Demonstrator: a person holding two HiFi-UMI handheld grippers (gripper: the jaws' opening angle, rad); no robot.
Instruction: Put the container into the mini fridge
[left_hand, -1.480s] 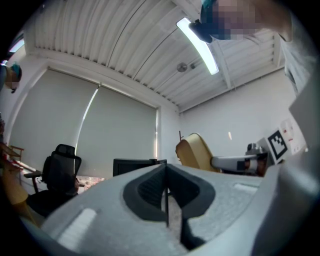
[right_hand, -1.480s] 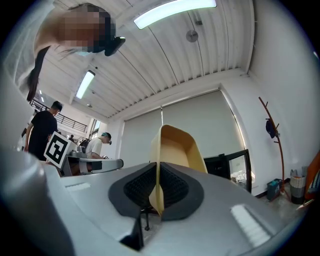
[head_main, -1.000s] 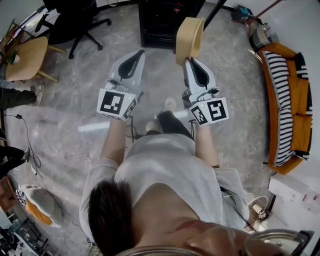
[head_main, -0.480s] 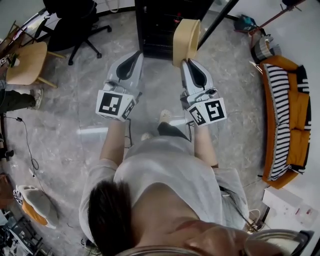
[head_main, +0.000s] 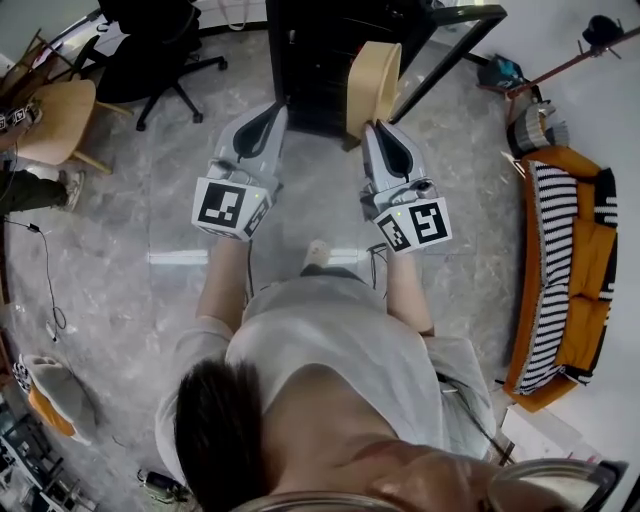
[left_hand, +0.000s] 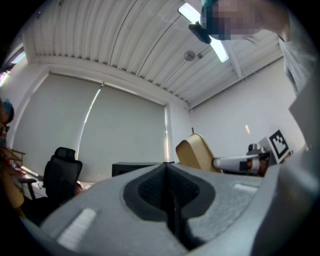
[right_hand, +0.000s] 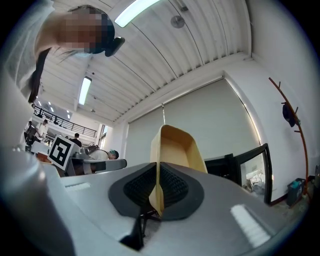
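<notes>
Straight ahead of you, the fridge (head_main: 310, 60) stands on the floor with its door (head_main: 455, 45) swung open to the right. The container (head_main: 372, 85) hangs in the air just before the dark opening, not yet inside. Your right gripper (head_main: 383, 128) is clamped on it, the jaws pinching one thin side wall, one jaw outside and one inside. The tan tub stands up on edge above them.

Your left gripper (head_main: 266, 115) is squeezed closed on nothing, level with the right one and apart from the container.

Now the feel of it. It looks like a light, thin-walled tub, empty as far as you can see, so weight should be no worry. A wall that thin probably flexes, though, and the surface looks a bit slick. Held by one side, it could twist or slip if it knocks the fridge frame.

The wall sits well down between the pads, which looks like a sound hold. A firm, even squeeze suits it, and a bottom-first landing on a shelf.
</notes>
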